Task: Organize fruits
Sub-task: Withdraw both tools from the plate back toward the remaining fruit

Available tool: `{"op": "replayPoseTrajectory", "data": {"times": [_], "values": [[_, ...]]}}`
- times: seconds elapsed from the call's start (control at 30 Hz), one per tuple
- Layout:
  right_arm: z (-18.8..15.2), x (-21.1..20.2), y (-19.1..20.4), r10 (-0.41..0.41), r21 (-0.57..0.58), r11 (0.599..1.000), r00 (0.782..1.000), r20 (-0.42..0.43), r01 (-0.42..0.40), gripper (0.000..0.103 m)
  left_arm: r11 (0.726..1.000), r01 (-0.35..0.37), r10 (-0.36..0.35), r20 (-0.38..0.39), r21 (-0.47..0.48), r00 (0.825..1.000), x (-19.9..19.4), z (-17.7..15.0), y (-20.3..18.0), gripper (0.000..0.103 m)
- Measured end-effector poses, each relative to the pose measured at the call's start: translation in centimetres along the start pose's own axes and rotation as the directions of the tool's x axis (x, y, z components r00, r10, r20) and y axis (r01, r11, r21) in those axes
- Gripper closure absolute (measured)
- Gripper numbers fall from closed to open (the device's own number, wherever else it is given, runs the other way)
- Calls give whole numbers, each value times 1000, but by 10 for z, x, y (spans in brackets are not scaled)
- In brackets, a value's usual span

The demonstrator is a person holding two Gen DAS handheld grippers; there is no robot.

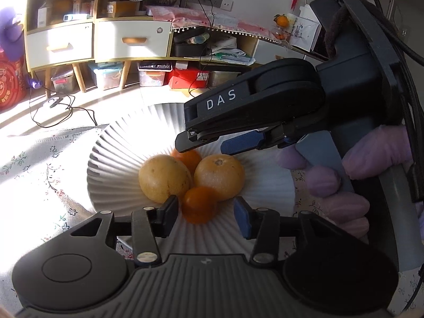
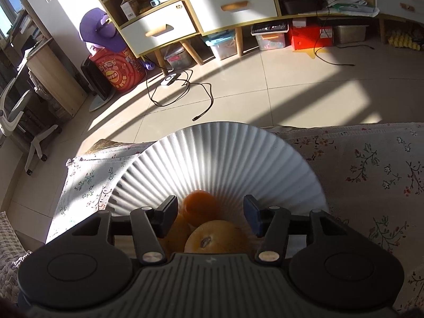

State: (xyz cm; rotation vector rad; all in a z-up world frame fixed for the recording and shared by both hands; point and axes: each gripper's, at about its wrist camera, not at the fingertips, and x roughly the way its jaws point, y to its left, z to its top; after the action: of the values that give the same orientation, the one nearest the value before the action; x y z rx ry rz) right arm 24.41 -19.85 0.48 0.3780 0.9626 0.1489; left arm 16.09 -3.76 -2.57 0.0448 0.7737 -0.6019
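A white ribbed bowl (image 1: 119, 143) sits on a floral tablecloth and holds several fruits: a pale yellow round fruit (image 1: 164, 178), a large orange (image 1: 219, 177), a small orange at the back (image 1: 186, 157) and a small orange in front (image 1: 199, 208). My left gripper (image 1: 205, 216) is open, its fingers on either side of the front small orange, just above it. My right gripper (image 1: 206, 143) hovers over the bowl from the right; in its own view it (image 2: 210, 216) is open above a small orange (image 2: 200, 206) and the large orange (image 2: 216, 235) in the bowl (image 2: 225, 153).
The floral tablecloth (image 2: 371, 180) covers the table, whose far edge lies just behind the bowl. Beyond it is a tiled floor with cables (image 2: 185, 90), a white and wood cabinet (image 2: 190, 16), storage boxes (image 2: 310, 35) and a red drum (image 2: 116, 71).
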Motion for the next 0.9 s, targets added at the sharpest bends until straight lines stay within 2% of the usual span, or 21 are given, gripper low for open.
{"op": "replayPoseTrajectory", "data": {"times": [0.17,0.23,0.43,0.57,0.9], "values": [[-1,-18,-1,-16,-6,1000,1000,14,16,42,999,-18,18,7,39,1000,-13,1,-10,55],[-2,-25,-1,-23,-11,1000,1000,20,23,37,999,-24,23,16,43,1000,-20,1,-13,49],[-12,-52,0,-55,-25,998,998,26,56,29,998,-46,45,26,45,999,-42,-2,-21,34],[-21,-73,-1,-61,-34,997,997,43,62,24,993,-90,88,27,76,996,-59,-7,-27,32],[-54,-108,3,-95,-65,993,992,84,101,15,982,-162,161,19,98,987,-99,-26,-30,18]]}}
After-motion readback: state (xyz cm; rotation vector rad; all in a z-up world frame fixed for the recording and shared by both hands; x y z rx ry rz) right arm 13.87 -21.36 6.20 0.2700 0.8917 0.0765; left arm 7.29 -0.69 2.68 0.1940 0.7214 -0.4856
